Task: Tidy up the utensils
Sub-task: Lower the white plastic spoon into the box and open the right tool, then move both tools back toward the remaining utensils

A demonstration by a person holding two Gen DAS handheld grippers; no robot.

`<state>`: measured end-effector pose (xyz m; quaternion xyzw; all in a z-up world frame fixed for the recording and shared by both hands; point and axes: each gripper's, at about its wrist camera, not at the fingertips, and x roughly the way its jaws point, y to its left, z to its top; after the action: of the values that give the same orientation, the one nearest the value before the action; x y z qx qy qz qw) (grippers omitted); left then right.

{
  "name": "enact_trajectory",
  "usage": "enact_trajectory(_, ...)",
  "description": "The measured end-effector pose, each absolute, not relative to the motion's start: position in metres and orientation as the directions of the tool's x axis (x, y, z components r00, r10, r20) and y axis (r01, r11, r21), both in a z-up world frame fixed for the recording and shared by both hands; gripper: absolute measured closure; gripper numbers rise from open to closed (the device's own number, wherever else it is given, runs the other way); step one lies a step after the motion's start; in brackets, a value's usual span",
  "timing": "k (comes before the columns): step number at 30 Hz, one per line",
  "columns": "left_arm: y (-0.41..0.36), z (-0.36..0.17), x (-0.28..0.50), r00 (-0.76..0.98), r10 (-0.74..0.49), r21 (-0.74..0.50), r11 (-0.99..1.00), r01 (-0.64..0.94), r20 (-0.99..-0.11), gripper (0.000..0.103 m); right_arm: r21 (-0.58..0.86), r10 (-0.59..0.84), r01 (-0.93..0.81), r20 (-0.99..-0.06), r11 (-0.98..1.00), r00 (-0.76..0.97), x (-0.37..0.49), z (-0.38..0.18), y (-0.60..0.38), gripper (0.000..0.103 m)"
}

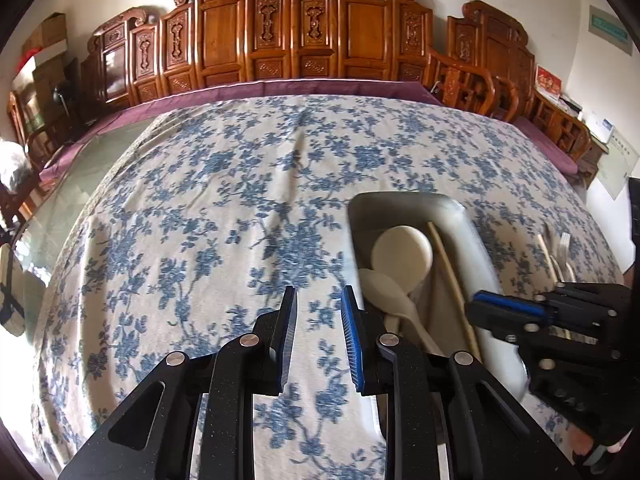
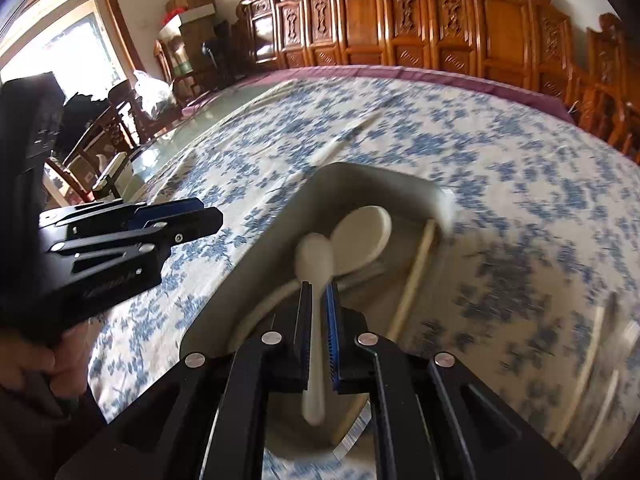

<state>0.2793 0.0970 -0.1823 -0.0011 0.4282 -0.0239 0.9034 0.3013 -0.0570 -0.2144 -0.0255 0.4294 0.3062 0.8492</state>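
Our left gripper (image 1: 319, 334) hangs over the flowered cloth (image 1: 224, 208) on the tabletop, its jaws parted with only cloth showing between them. Just to its right sits the grey tray (image 1: 404, 202).

Our right gripper (image 2: 319, 330) is above the near end of the tray (image 2: 352, 172), jaws closed on the handle of a small white spoon (image 2: 315, 258). The spoon's bowl points forward over the tray, its handle running back between the jaws toward the camera. From the left wrist view we see this gripper (image 1: 506, 312) side-on above the tray's right edge, and cannot make out its grip from there.

In the tray lie a large round spoon (image 1: 402, 258), a second pale spoon (image 1: 382, 286) partly overlapping it, and a chopstick (image 1: 452, 280) along the right wall.

On the cloth to the right of the tray, well apart from it, rest a fork (image 1: 565, 246) and other pale utensils we cannot tell apart. Beyond the tray's far left corner, a long thin pale utensil (image 2: 340, 144) lies on the cloth, too blurred to name.

Carved wooden chairs (image 1: 304, 28) line the far side.
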Motion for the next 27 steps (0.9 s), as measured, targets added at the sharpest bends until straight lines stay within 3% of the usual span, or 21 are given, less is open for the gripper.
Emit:
enact_trajectory(2, 0.09, -0.18, 0.277, 0.636, -0.059, -0.03, 0.998, 0.056, -0.769, 0.081, 0.212, 0.492, -0.532, -0.736, 0.82, 0.465, 0.293, -0.208, -0.072, 0.094)
enact_trajectory(5, 0.075, -0.173, 0.27, 0.653, -0.076, -0.023, 0.996, 0.089, -0.753, 0.071, 0.193, 0.469, -0.506, -0.727, 0.841, 0.502, 0.279, -0.2, -0.098, 0.094)
enact_trajectory(12, 0.042, -0.166, 0.257, 0.656, -0.136, -0.052, 0.988, 0.146, -0.742, 0.069, 0.136, 0.384, -0.429, -0.728, 0.893, 0.568, 0.256, -0.189, -0.163, 0.094)
enact_trajectory(15, 0.028, -0.165, 0.252, 0.656, -0.156, -0.055, 0.984, 0.172, -0.739, 0.062, 0.108, 0.343, -0.399, -0.735, 0.911, 0.585, 0.248, -0.188, -0.188, 0.094)
enact_trajectory(17, 0.02, -0.165, 0.25, 0.653, -0.168, -0.059, 0.981, 0.186, -0.738, 0.062, 0.09, 0.316, -0.379, -0.741, 0.921, 0.593, 0.245, -0.189, -0.202, 0.083)
enact_trajectory(20, 0.007, -0.168, 0.246, 0.65, -0.185, -0.068, 0.977, 0.202, -0.737, 0.042, 0.073, 0.271, -0.332, -0.749, 0.941, 0.604, 0.243, -0.194, -0.227, 0.076)
enact_trajectory(27, -0.022, -0.176, 0.238, 0.629, -0.226, -0.09, 0.966, 0.241, -0.744, 0.034, 0.038, 0.183, -0.245, -0.777, 0.969, 0.603, 0.256, -0.214, -0.269, 0.076)
